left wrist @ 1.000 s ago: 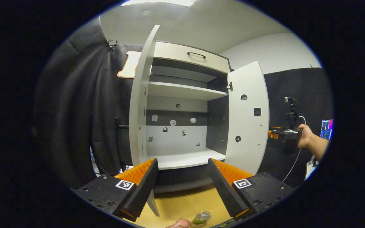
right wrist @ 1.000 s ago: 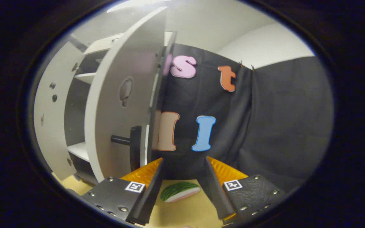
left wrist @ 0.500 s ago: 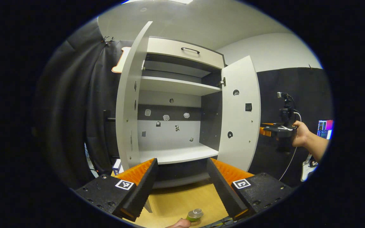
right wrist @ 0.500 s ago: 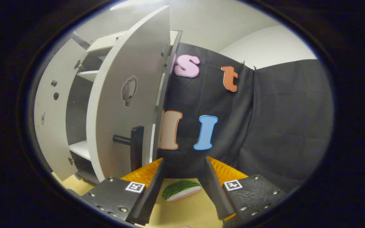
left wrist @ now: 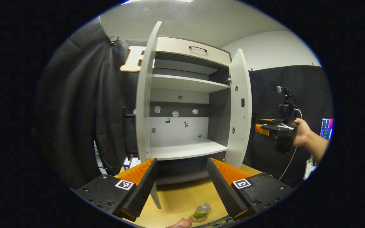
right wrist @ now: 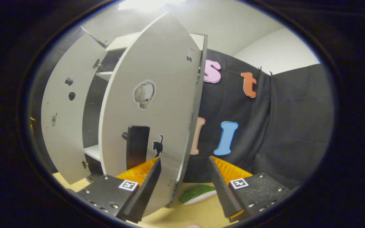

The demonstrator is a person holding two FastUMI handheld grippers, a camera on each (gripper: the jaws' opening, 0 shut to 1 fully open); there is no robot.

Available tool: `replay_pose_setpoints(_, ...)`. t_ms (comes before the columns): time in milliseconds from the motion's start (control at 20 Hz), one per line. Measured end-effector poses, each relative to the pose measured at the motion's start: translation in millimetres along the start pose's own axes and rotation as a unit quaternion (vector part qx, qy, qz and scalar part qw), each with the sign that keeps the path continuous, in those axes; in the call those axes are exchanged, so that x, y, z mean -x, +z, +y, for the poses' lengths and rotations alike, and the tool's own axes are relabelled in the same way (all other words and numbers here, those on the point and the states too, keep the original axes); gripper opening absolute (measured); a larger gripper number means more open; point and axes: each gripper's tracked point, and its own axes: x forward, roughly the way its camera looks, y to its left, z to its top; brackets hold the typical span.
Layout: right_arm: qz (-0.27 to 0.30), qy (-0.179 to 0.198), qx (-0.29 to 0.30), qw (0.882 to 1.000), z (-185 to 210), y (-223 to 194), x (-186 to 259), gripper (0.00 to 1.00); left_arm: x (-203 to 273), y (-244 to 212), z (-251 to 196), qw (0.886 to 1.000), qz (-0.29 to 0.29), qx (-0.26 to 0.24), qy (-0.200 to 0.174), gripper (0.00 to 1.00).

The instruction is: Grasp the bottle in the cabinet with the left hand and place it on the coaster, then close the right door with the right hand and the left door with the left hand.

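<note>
Below, tan tabletop (left wrist: 182,199), bottle (left wrist: 202,209) seemingly on coaster (left wrist: 198,218).

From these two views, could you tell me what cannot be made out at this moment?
- Bottle on the coaster: left gripper view, cut off near the bottom edge, too small to read.
- Right gripper touching the right door: left gripper view, door edge hides its fingertips.
- Watermelon-slice toy: right gripper view, partly behind the door.

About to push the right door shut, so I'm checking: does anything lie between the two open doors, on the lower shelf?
No: in the left gripper view the lower shelf between left door and right door is bare.
</note>
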Motion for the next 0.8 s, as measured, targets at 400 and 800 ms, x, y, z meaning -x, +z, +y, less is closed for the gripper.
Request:
replay_pose_setpoints(400, 0.005, 0.013, -0.014, 1.000, 38, 4, -2, 0.93, 33, -16, 55, 0.998, 0.013, 0.020, 0.058, 0.94)
replay_pose_setpoints(800, 0.009, 0.006, -0.037, 0.999, 52, 8, 21, 0.93, 52, -19, 92, 0.995, 0.020, 0.005, 0.100, 0.95)
